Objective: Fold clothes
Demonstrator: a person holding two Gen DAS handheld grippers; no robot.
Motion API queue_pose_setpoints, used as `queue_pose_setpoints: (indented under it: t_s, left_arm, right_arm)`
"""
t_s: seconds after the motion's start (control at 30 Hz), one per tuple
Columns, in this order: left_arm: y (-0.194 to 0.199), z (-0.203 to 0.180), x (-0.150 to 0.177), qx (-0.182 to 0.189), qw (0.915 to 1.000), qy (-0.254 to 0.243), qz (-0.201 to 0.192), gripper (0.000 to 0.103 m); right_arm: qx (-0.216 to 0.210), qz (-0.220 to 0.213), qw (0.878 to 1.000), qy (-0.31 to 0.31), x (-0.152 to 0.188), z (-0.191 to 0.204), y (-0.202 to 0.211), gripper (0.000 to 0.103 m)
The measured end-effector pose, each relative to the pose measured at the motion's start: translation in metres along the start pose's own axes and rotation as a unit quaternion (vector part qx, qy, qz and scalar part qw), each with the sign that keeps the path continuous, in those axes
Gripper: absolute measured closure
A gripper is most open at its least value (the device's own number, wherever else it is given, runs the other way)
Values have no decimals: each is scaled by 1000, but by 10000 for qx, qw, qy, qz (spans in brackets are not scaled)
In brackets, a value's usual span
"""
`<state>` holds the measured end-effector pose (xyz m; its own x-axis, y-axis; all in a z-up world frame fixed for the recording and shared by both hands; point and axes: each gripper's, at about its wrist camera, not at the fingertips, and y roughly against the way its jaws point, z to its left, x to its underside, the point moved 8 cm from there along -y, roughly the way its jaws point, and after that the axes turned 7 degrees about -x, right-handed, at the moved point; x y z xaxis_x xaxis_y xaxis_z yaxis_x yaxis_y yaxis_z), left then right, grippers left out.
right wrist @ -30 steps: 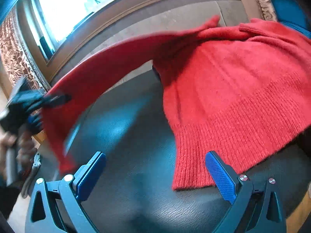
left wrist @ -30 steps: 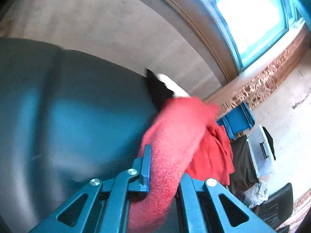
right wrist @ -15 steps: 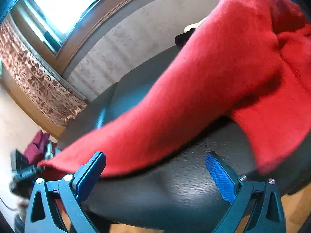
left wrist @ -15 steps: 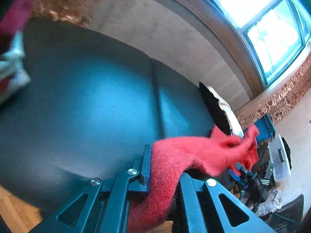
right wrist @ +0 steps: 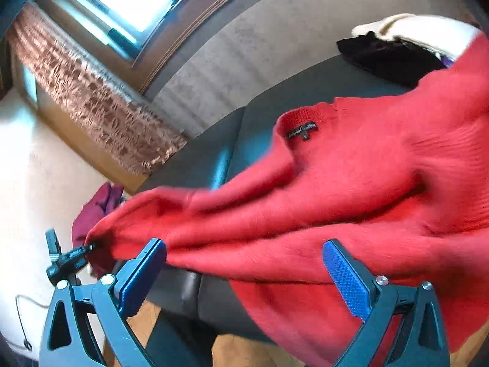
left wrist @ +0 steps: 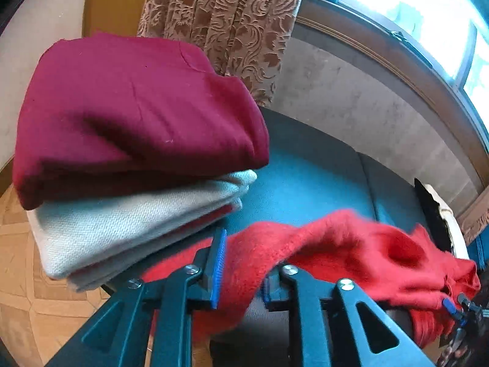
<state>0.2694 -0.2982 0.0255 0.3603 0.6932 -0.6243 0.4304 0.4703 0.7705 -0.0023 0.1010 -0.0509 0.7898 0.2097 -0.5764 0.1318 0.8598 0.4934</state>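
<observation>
A fuzzy red sweater point(left wrist: 351, 250) point(right wrist: 351, 183) stretches across the dark seat point(left wrist: 305, 177), collar label facing up. My left gripper point(left wrist: 241, 260) has one sleeve end between its jaws. The jaws are opening, and the fabric still fills the gap between the pads. The right wrist view shows that gripper point(right wrist: 68, 258) at the far left, with the sleeve drawn out to it. My right gripper point(right wrist: 244, 263) is open wide just short of the sweater's body, nothing between its pads. It appears small at the sweater's far end point(left wrist: 458, 305).
A stack of folded clothes, maroon point(left wrist: 137, 116) over white point(left wrist: 122, 220), sits at the seat's left end, close to my left gripper. Black and cream garments point(right wrist: 388, 52) lie at the far end. A patterned curtain point(left wrist: 220, 15) and a window stand behind; parquet floor point(left wrist: 18, 275) lies below.
My left gripper has swung left along the seat to the folded stack, pulling the sleeve out straight. The right gripper has shifted, and the sweater's collar and body now lie ahead of it.
</observation>
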Motion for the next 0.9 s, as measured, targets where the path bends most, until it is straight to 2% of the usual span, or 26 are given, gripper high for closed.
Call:
queue_pose_setpoints:
  t_s: [0.1, 0.23, 0.3, 0.43, 0.5, 0.63, 0.73, 0.77, 0.83, 0.87, 0.9]
  left_arm:
    - [6, -14, 18, 258, 9992, -318, 25, 83]
    - [9, -61, 38, 1025, 9926, -626, 162, 78]
    - [5, -91, 50, 1491, 9852, -798, 278, 78]
    - [-4, -156, 58, 2073, 9714, -1090, 385, 78]
    - [-4, -188, 60, 2442, 9606, -1242, 471, 76]
    - [-31, -239, 56, 2458, 9549, -1570, 553, 76]
    - [-71, -289, 56, 2606, 9480, -1636, 815, 76]
    - [-79, -300, 56, 2616, 9463, -1678, 884, 76]
    - [-105, -320, 60, 2578, 9433, -1811, 1044, 76]
    - [-118, -327, 62, 2542, 9421, -1876, 1124, 76]
    - [-131, -332, 65, 2470, 9413, -1948, 1222, 76]
  right_arm:
    - [274, 43, 9994, 191, 8, -4, 19, 0]
    - [790, 85, 9957, 467, 10, -16, 36, 0]
    - [1028, 109, 9925, 656, 3, -16, 32, 0]
    - [1454, 86, 9829, 1127, -24, -7, 8, 0]
    - [1623, 124, 9771, 1370, -42, -6, -7, 0]
    - [2080, 265, 9649, 1579, -83, -30, -34, 0]
    - [2394, 670, 9564, 1534, -106, -67, -58, 1]
    - [2489, 815, 9531, 1514, -113, -80, -66, 4]
    - [2601, 1193, 9473, 1439, -117, -102, -81, 20]
    - [2594, 1382, 9452, 1424, -115, -109, -87, 40]
    - [2561, 1510, 9437, 1450, -114, -113, -93, 39]
